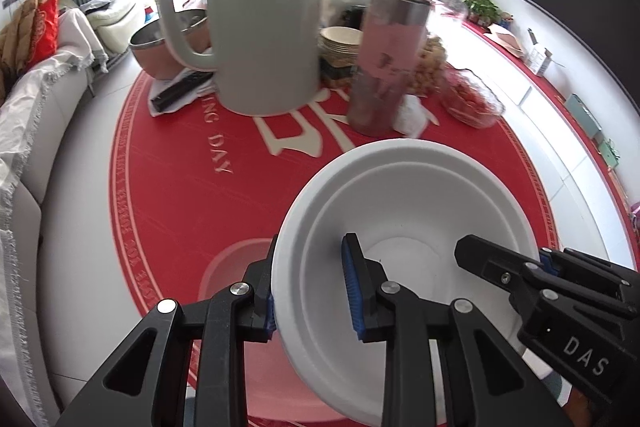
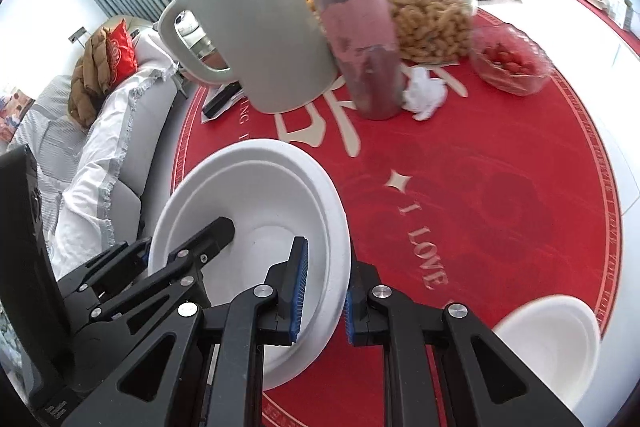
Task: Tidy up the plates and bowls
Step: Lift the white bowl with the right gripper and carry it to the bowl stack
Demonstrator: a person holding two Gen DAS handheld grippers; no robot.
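Both claws grip the white bowl stack, tilted above the red tabletop: left claw clamps its left rim, right claw pinches the opposite rim. Mid-transfer step, likely. Next: set it down level or nest it with the second bowl at near right.
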